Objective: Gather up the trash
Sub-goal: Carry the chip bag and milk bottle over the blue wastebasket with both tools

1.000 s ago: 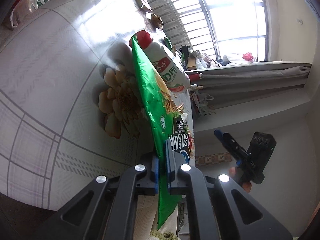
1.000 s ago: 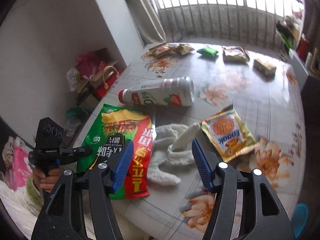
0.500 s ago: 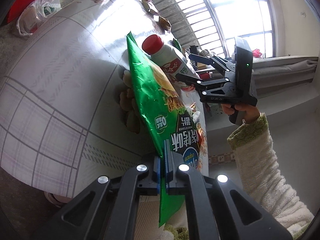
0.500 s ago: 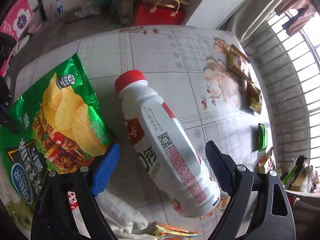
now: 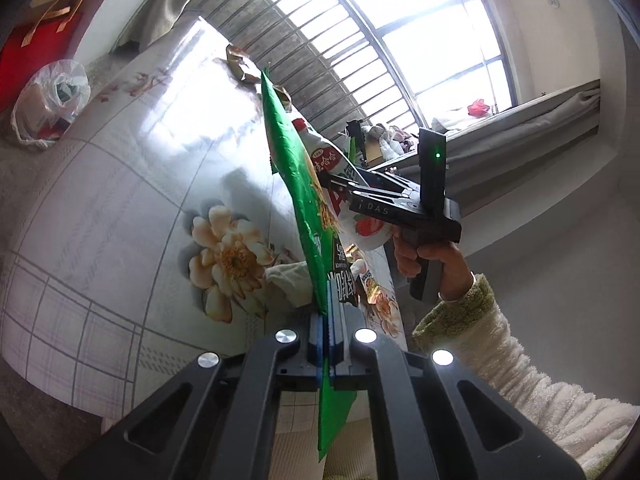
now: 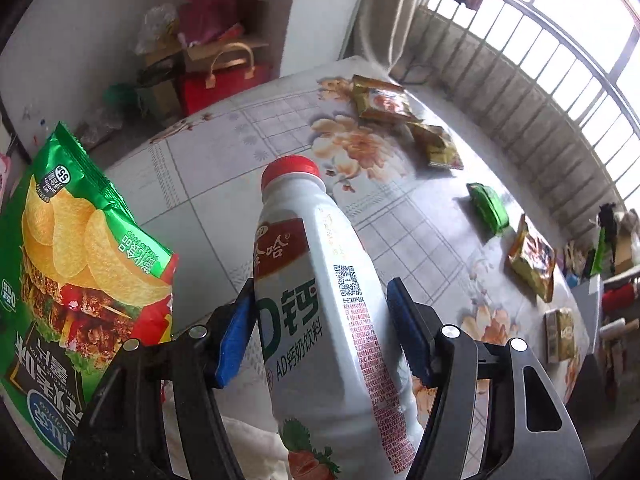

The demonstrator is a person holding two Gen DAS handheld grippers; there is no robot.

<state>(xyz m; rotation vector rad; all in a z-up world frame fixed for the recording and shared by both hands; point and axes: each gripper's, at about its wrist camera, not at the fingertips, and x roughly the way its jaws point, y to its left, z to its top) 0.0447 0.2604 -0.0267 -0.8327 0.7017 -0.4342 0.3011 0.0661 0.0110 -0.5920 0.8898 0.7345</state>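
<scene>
My left gripper (image 5: 328, 320) is shut on a green chip bag (image 5: 298, 184) and holds it edge-on above the table; the bag also shows at the left of the right wrist view (image 6: 76, 268). My right gripper (image 6: 320, 320) is shut on a white milk-drink bottle with a red cap (image 6: 320, 300), its blue pads pressing both sides, lifted off the floral tablecloth (image 6: 224, 184). In the left wrist view the right gripper (image 5: 340, 184) holds the bottle (image 5: 332, 160) just behind the bag.
Several snack wrappers lie across the table: gold ones (image 6: 380, 100), a green one (image 6: 488, 208) and more near the far edge (image 6: 532, 260). A white cloth (image 5: 288, 280) lies by the table's near edge. Bags stand on the floor by the wall (image 6: 224, 76).
My right gripper closed on the bottle and lifted it off the table. My left gripper raised the chip bag higher and toward the table.
</scene>
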